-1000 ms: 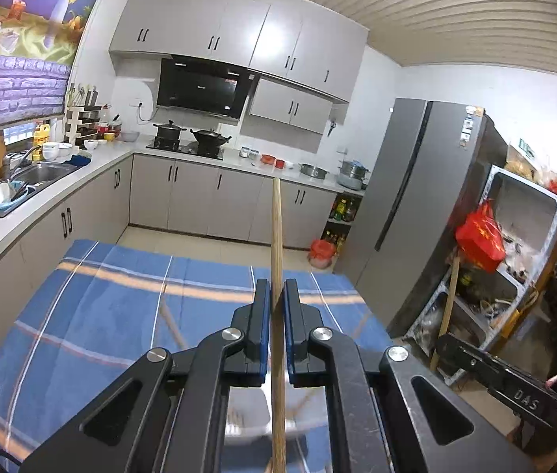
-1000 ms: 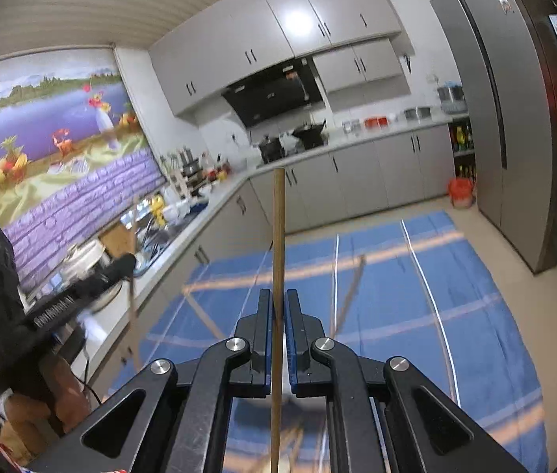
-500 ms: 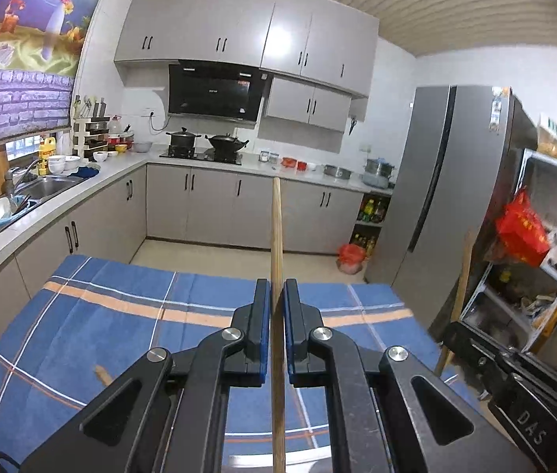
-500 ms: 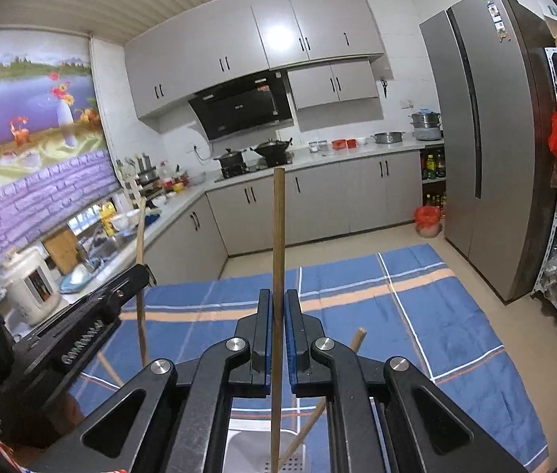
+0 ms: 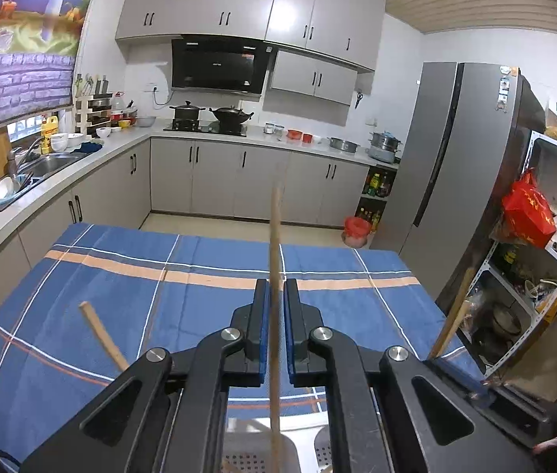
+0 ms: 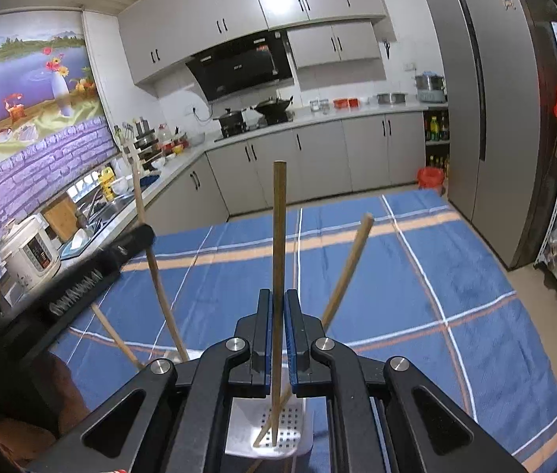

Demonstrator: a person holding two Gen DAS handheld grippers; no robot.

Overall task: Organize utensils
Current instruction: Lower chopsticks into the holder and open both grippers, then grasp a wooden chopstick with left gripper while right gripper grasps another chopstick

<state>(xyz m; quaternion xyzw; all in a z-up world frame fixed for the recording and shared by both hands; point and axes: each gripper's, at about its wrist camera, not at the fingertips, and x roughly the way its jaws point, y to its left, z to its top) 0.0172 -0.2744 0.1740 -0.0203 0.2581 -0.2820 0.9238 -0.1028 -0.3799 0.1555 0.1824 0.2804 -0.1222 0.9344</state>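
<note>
Both hand-held grippers have sunk toward the bench since a second ago, so the blue striped cloth (image 5: 207, 276) now fills more of each view and a white perforated holder (image 6: 282, 425) has come into sight under the fingers. Left hand-held gripper (image 5: 274, 315) is clenched on an upright wooden chopstick (image 5: 274, 244), whose lower end reaches down to the holder at the bottom edge of the left view. Right hand-held gripper (image 6: 277, 327) is likewise clenched on its own chopstick (image 6: 278, 232), which stands nearly upright with its lower tip inside the holder. Another chopstick (image 6: 347, 268) leans to the right out of the same holder, and a further stick (image 6: 115, 333) leans to the left. From the right view the left tool shows as a dark bar at the left edge, its chopstick slanting down toward the holder.
</note>
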